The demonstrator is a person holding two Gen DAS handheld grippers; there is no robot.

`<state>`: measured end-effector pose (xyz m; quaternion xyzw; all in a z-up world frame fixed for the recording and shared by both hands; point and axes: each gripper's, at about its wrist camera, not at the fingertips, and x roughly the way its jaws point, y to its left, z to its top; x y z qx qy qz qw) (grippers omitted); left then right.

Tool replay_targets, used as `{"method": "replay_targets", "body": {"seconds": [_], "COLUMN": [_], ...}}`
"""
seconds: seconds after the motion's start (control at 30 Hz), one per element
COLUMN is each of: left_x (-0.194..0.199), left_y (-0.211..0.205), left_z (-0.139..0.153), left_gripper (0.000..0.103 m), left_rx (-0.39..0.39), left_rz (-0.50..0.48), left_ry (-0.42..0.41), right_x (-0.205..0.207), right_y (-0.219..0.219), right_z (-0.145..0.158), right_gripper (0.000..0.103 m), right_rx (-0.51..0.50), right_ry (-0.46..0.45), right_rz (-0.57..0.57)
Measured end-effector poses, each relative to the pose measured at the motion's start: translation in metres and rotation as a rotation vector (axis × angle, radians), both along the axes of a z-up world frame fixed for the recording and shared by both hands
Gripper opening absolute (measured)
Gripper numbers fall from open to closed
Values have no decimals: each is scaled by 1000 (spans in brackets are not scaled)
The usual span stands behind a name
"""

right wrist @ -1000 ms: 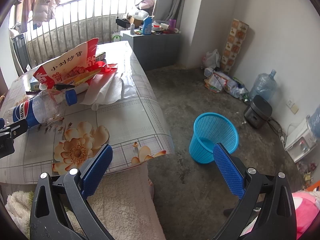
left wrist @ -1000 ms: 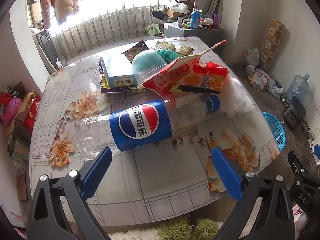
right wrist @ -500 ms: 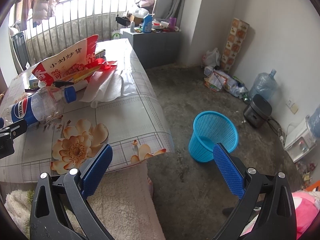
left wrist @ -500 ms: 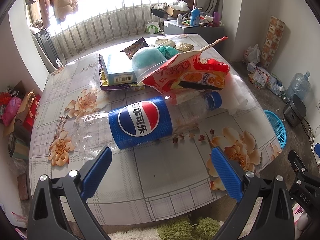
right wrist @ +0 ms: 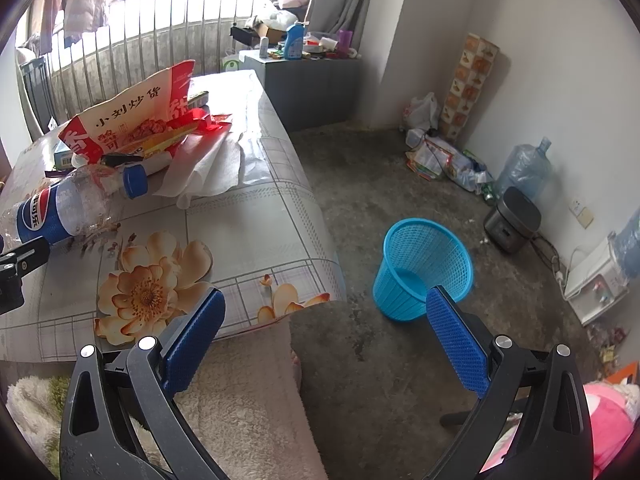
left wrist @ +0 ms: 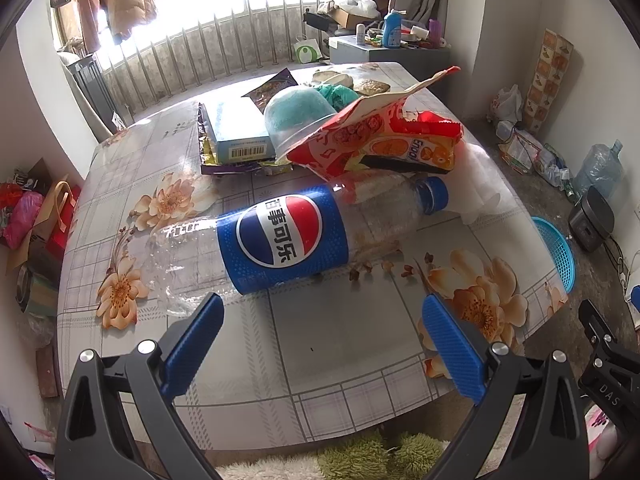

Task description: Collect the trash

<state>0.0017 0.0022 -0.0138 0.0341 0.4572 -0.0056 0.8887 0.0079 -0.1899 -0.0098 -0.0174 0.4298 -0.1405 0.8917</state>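
Hovering over the near edge of the bench [left wrist: 280, 392], my left tool [left wrist: 322, 322] is sitting with its blue fingers [left wrist: 450, 344] spread wide and nothing between them. Just beyond the fingertips I am seeing an empty Pepsi bottle [left wrist: 280, 236] lying on its side on the flowered cloth, blue cap pointing right, with small brown scraps [left wrist: 380, 266] scattered along its near side. Behind it, a torn red snack bag [left wrist: 376, 140] is leaning over the bottle's neck, and a white tissue [left wrist: 476, 188] is lying just right of the cap. Farther back, a blue box [left wrist: 236, 132] and an upturned clear bowl [left wrist: 298, 114] are resting side by side.

I am holding my right tool [right wrist: 324, 320] off the bench corner, fingers also wide apart and empty, looking down at the floor. A blue mesh wastebasket [right wrist: 424, 268] is standing upright on the concrete there, well apart from the bench, and it is looking empty.
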Motion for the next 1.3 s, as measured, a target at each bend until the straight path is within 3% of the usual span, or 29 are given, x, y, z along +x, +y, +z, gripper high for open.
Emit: {"method": "replay_targets", "body": {"seconds": [0.47,0.8,1.3], "left_x": [0,7,22], "left_y": [1,13,64], "left_z": [-2,-6,4], "left_gripper": [97,97,97], "left_rx": [-7,-22,-42], "left_rz": [-1,3,54], "left_ry": [6,28,-55], "right_x": [2,8,36], "right_y": [3,11,45], "right_z": [0,10,30], "right_gripper": [96,96,96], "right_rx": [4,46,81], "right_ry": [4,-42,-159], "right_rz": [6,12,168]}}
